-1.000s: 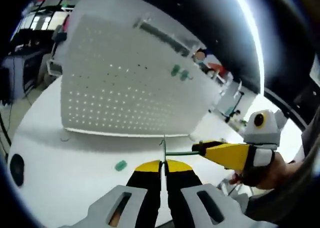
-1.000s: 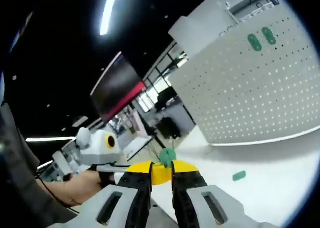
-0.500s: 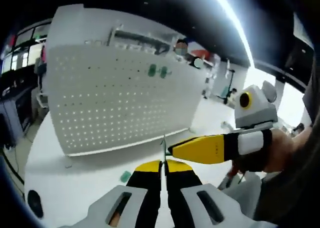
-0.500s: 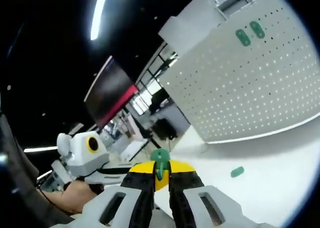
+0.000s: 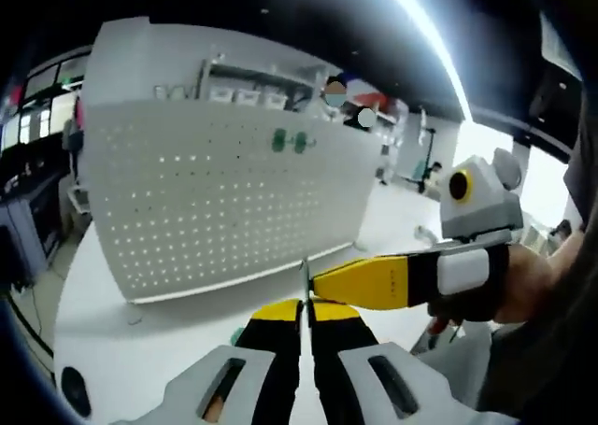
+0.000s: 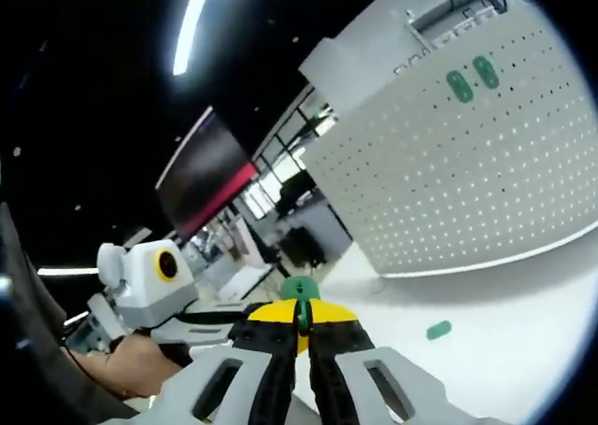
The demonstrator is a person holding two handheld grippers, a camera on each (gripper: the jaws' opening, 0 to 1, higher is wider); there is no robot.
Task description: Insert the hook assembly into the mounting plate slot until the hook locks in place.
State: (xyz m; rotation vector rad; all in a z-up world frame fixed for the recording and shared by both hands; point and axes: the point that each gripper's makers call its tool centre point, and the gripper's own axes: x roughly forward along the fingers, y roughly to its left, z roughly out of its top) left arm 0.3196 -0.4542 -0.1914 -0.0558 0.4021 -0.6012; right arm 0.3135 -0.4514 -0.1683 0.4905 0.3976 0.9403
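White pegboard (image 5: pixel 224 210) stands on the table at 11 o'clock; since a second ago the right gripper (image 5: pixel 322 283) has swung in beside the left gripper (image 5: pixel 305 315), both now clamped on the hook assembly (image 6: pixel 300 299), joining parts before insertion

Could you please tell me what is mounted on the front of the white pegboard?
Two small green plates sit side by side near the top of the pegboard, also seen in the right gripper view. How they attach is covered by the plates themselves. The remaining holes look bare.
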